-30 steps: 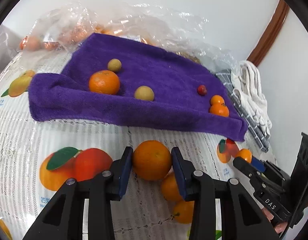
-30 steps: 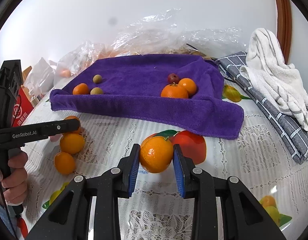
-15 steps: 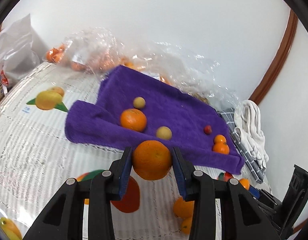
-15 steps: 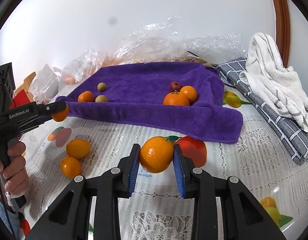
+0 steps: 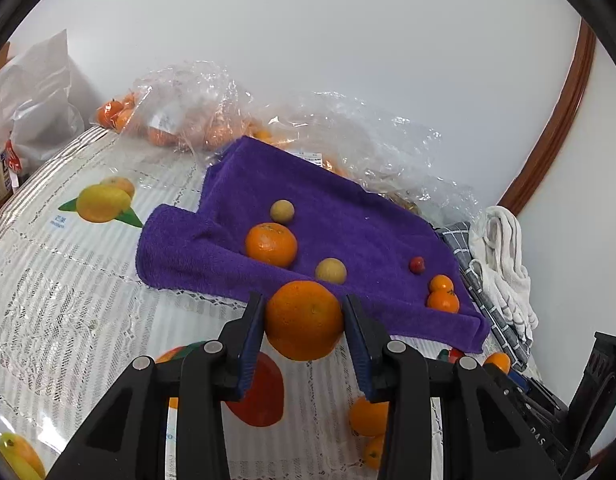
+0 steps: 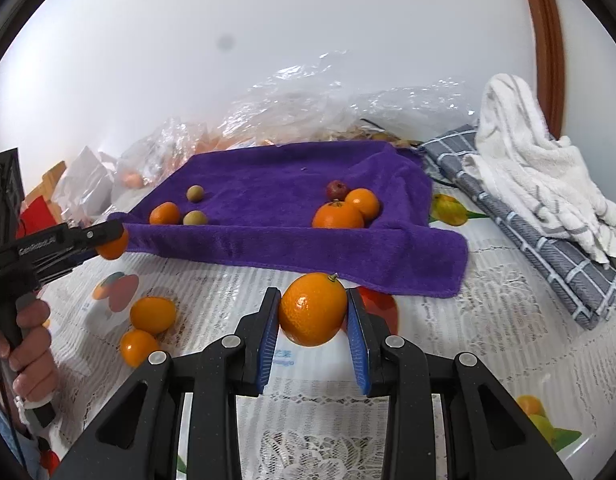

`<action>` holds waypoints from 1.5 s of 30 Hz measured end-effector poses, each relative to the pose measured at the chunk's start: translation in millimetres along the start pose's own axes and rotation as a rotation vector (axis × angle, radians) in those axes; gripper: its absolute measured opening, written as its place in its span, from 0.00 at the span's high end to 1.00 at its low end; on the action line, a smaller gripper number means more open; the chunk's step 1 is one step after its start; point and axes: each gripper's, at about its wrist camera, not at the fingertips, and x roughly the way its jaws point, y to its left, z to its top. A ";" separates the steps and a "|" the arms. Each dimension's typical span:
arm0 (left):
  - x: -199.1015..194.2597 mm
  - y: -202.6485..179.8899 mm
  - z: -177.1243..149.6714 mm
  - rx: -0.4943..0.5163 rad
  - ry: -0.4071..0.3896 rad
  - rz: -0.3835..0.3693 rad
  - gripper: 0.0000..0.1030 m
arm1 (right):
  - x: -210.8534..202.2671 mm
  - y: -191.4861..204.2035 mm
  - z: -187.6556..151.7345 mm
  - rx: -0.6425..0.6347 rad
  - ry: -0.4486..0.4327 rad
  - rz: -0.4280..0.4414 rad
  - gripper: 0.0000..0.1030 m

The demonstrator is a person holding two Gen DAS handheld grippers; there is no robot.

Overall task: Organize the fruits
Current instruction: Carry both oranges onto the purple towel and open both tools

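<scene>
L gripper (image 5: pixel 303 320): blue pads nearly closed, clamped on both sides of a round orange mandarin (image 5: pixel 303 321), lifted clear of the white lace tablecloth w/ printed fruit (image 5: pixel 67 300). Held just in front of the near edge of the rumpled purple terry towel (image 5: pixel 348 216).

R gripper (image 6: pixel 312 316): same state, jaws narrow, pinching a second orange mandarin w/ short stem stub (image 6: pixel 312 309), off the cloth, just short of the towel's front hem.

On towel, L side: one mandarin (image 5: pixel 271 245) between two small tan round fruits (image 5: pixel 282 211) (image 5: pixel 330 271). R side: small dark-red fruit (image 6: pixel 336 190) touching a pair of mandarins (image 6: pixel 338 214), which touch each other.

Loose on the tablecloth, near the L gripper as seen from the R wrist: two more mandarins (image 6: pixel 152 314) (image 6: pixel 139 347), side by side.

Behind towel: crinkled clear plastic bags (image 5: pixel 195 108) w/ orange fruit inside. R of towel: grey checked cloth (image 6: pixel 548 248) w/ white striped towel (image 6: pixel 536 160) heaped on it.

Person's hand (image 6: pixel 31 356) grips L tool's handle.
</scene>
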 end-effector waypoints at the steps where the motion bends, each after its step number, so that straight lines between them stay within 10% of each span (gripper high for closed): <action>1: -1.5 -0.5 0.1 0.001 -0.006 -0.005 0.64 | -1.7 -0.1 0.1 -0.001 -0.010 -0.010 0.69; 19: -30.9 -2.9 14.5 0.038 -0.126 0.091 0.64 | -18.2 -8.8 46.4 0.030 -0.045 -0.047 0.69; 29: -48.5 -14.3 76.6 0.106 -0.132 0.081 0.64 | 0.5 -5.4 96.1 0.046 -0.071 -0.036 0.68; 45: 27.8 -6.8 99.8 0.114 -0.160 0.100 0.64 | 52.2 7.8 135.7 0.079 -0.098 -0.015 0.68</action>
